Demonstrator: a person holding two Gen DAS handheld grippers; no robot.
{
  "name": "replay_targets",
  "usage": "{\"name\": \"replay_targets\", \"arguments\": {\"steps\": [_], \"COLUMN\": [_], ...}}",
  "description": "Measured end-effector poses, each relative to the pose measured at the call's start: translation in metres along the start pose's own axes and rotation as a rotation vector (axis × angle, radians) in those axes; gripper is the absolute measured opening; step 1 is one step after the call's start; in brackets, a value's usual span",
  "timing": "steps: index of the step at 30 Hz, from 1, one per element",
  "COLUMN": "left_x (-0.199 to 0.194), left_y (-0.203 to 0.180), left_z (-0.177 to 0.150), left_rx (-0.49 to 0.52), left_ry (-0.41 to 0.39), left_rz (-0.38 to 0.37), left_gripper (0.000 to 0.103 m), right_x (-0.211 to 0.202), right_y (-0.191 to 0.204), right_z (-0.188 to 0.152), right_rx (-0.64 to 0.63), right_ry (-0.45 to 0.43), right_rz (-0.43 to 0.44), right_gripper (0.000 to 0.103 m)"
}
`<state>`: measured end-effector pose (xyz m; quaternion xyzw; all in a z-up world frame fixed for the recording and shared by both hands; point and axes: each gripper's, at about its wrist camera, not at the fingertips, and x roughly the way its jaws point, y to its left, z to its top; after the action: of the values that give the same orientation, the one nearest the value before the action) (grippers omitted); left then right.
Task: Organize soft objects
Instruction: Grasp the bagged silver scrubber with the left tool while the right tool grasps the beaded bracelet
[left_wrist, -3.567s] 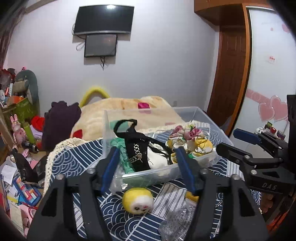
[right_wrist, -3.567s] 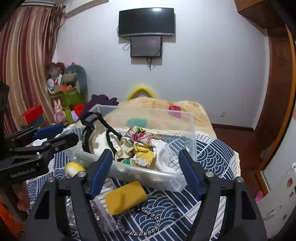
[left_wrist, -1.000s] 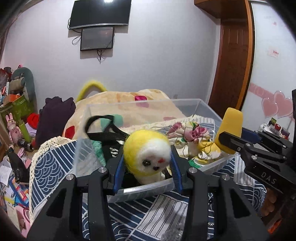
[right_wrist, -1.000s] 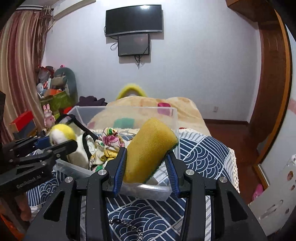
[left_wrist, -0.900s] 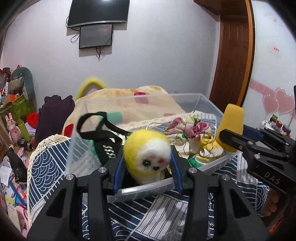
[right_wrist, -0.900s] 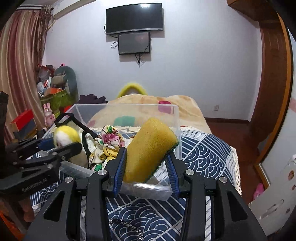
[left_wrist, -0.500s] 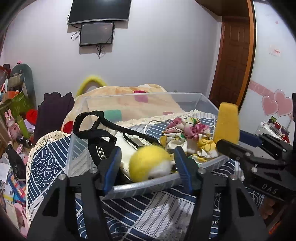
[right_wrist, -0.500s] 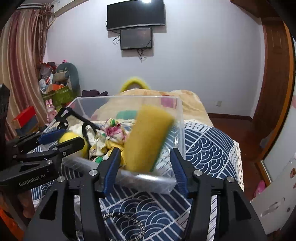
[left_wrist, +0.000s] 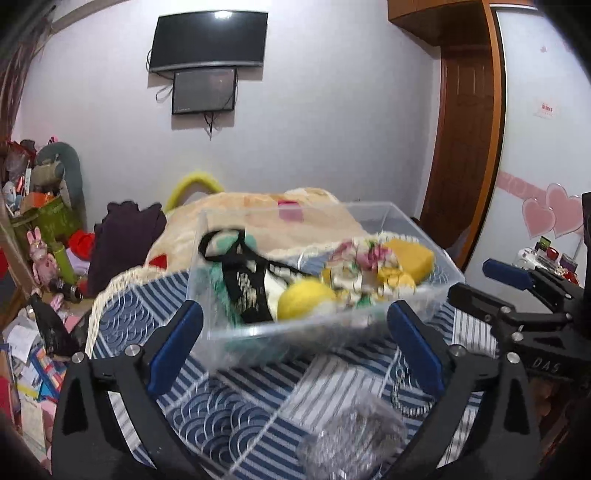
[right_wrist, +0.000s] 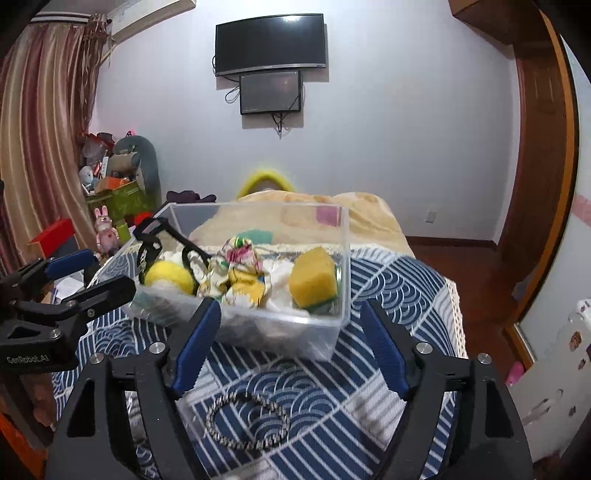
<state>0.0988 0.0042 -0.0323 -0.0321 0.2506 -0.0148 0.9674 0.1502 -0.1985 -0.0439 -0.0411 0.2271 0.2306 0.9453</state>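
The surface covered by the navy-and-white wave-patterned cloth (right_wrist: 388, 295) fills the lower half of both views; whether it is a desk or a bed underneath cannot be told. On it, in the centre of each frame, stands the clear rectangular plastic bin (right_wrist: 341, 258), the collecting point for the soft things, which is presumably why everything pliable sits inside its walls rather than loose on the cloth.

Inside the bin, going by size: a black strapped bag (left_wrist: 243, 280) slumps at its left end with its strap arching above the rim; a crumpled floral fabric bundle in yellow, pink and white (right_wrist: 240, 269) lies in the middle; a yellow rectangular sponge with a green scouring layer (right_wrist: 314, 277) leans tilted against the right wall, as though dropped there; and a round yellow-and-white felted plush toy (right_wrist: 168, 277) rests near the front left, touching the bag.

The left hand-held gripper (left_wrist: 293, 350) has its blue-padded jaws spread wide and holds nothing, just in front of the bin's near wall. The right hand-held gripper (right_wrist: 291, 343) is likewise spread and empty, before the bin's front right. Both stand apart from the bin, which suits a release already made.

Two items lie outside, in the lower part of the frames: a crinkled clear plastic wrapper (left_wrist: 351, 435) and a looped silver-and-black chain bracelet (right_wrist: 247, 421). Neither looks soft, so leaving them on the cloth seems deliberate.
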Motion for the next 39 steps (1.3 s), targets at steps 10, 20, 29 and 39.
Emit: {"name": "replay_targets", "arguments": {"steps": [10, 20, 29, 39], "left_x": [0.017, 0.033, 0.028, 0.007], "left_y": [-0.008, -0.015, -0.021, -0.009], "left_z": [-0.051, -0.079, -0.080, -0.068], "left_rx": [-0.025, -0.050, -0.025, -0.019], "left_ry": [0.190, 0.242, 0.226, 0.156], "left_rz": [-0.052, -0.093, -0.177, -0.135], "left_gripper": [0.102, 0.102, 0.050, 0.030], "right_x": [0.015, 0.028, 0.031, 0.011], "right_y": [0.007, -0.005, 0.002, 0.004], "right_z": [-0.042, -0.068, -0.069, -0.056], "right_rx": [-0.037, 0.022, 0.004, 0.015], "right_ry": [0.132, 0.227, 0.208, 0.130], "right_rz": [0.004, 0.027, 0.021, 0.026], "right_gripper": [0.077, 0.034, 0.008, 0.007]}}
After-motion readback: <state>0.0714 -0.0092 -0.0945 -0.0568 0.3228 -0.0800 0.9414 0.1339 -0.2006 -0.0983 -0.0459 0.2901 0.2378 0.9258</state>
